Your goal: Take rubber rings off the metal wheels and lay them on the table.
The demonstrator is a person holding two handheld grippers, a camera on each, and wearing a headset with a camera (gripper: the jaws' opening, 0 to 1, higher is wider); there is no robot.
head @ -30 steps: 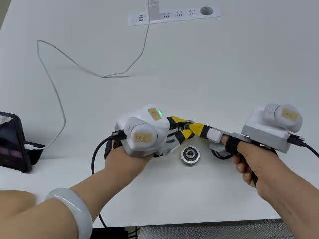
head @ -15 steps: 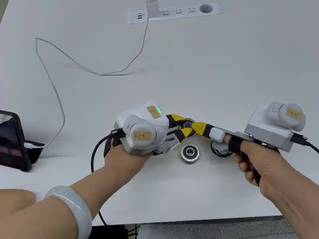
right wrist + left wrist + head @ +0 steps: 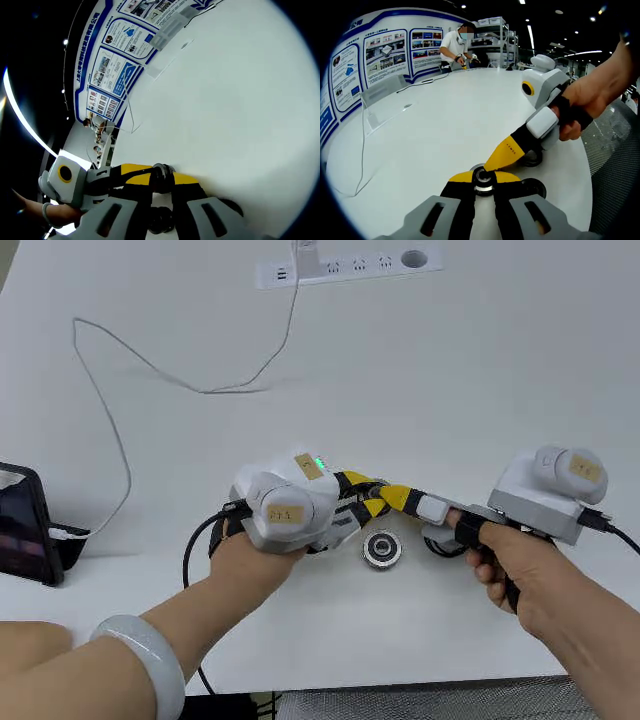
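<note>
**Small drift at the right gripper, camera tipped**

Over the last second the headset has tipped a little, so the power strip [image 3: 345,264] now sits higher in the head view. That is the camera, not the table [image 3: 450,380]. The right gripper [image 3: 490,164], tips at the metal wheel [image 3: 481,181] clamped in the left gripper [image 3: 481,177], eased slightly outward from the loose wheel [image 3: 381,549] half a second ago. It has since come partway back.

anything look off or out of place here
Nothing stands out: the left tool and right tool both pinch one small silver metal wheel, and a second silver metal wheel lies flat on the white table beside them.
</note>
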